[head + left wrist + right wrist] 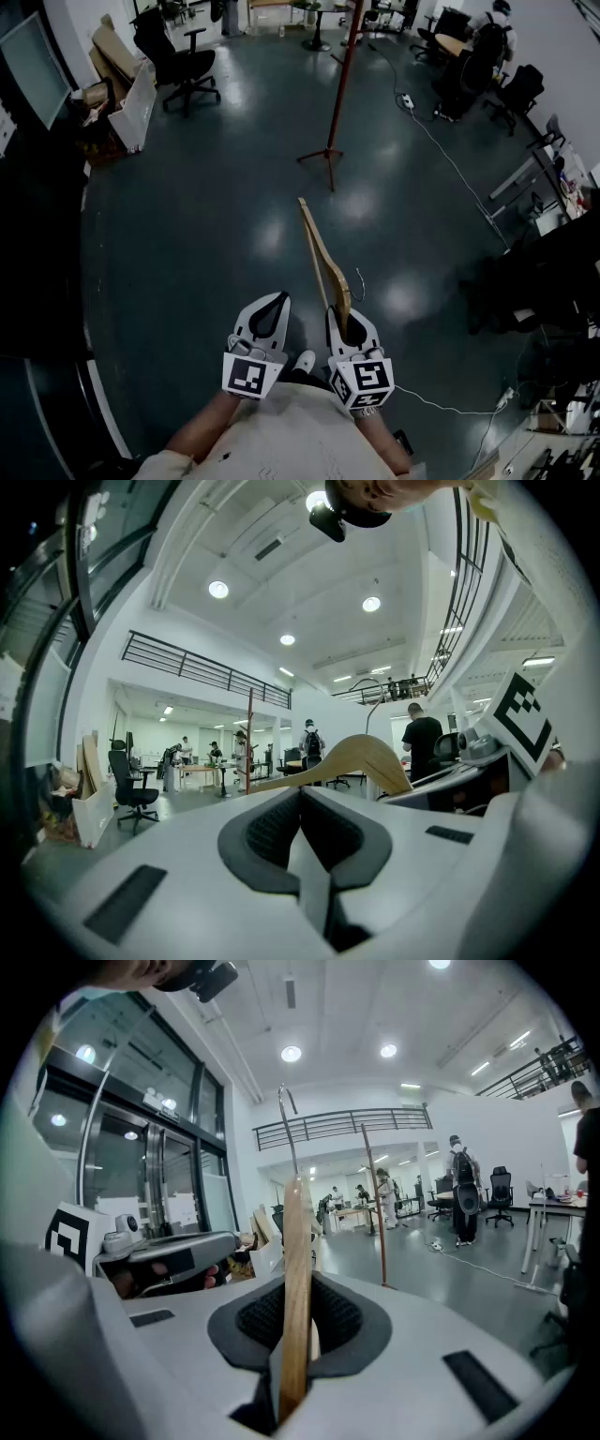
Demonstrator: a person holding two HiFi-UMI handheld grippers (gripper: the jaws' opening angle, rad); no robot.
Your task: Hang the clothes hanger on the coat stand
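One hanger: pale wooden clothes hanger (322, 258), clamped by right gripper (342, 319), well apart from tall red coat stand (338, 89).
Left gripper (273, 305): jaws closed, empty.
Remaining: approach, hang.

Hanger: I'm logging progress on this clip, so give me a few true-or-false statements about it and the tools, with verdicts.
1. The right tool grips the hanger. True.
2. The left tool holds the hanger too. False: it is shut on nothing, beside the right one.
3. The hanger already hangs on the stand. False: the stand is farther ahead, apart from the hanger.
4. The hanger is wooden. True.
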